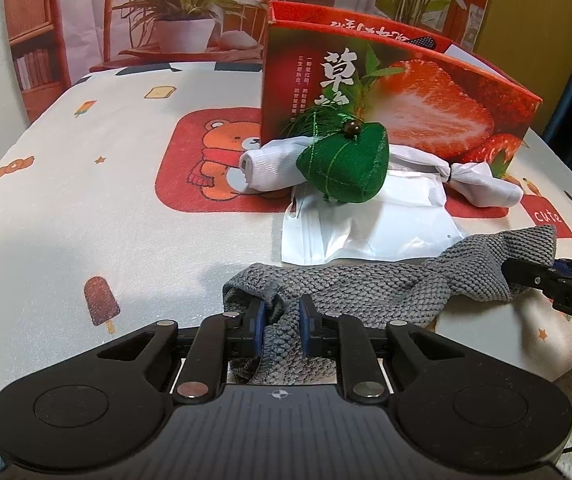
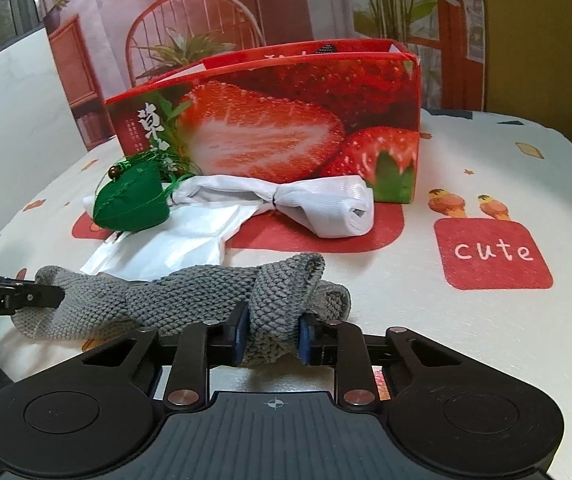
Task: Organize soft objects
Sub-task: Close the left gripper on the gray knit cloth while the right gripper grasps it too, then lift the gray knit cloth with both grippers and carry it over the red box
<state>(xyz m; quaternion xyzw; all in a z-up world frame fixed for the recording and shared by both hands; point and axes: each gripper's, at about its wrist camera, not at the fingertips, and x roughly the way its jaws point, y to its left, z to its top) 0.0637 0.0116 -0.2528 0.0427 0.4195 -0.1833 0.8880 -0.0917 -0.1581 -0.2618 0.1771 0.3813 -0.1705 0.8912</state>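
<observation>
grey knit cloth (image 2: 190, 296) lies across the near part of the table (image 1: 86, 216), just in front of the strawberry box (image 2: 286, 128). left gripper (image 1: 282, 330) is clamped on one bunched end of it; right gripper (image 2: 272, 338) has its blue pads pressed onto the other end, where the cloth is looped over itself.

risks, judged: the weave is loose and stretchy, so a pull apart could slip fabric out from either pad or tighten the loop at the right end into a knot. the cloth overlaps the white plastic pouch (image 1: 366, 228); lifting may drag that along.

surroundings: green stuffed pouch (image 1: 346, 168) with tassel sits on the pouch, touching a tied white cloth bundle (image 2: 326, 204) that lies against the box front. these block a straight path to the box.
</observation>
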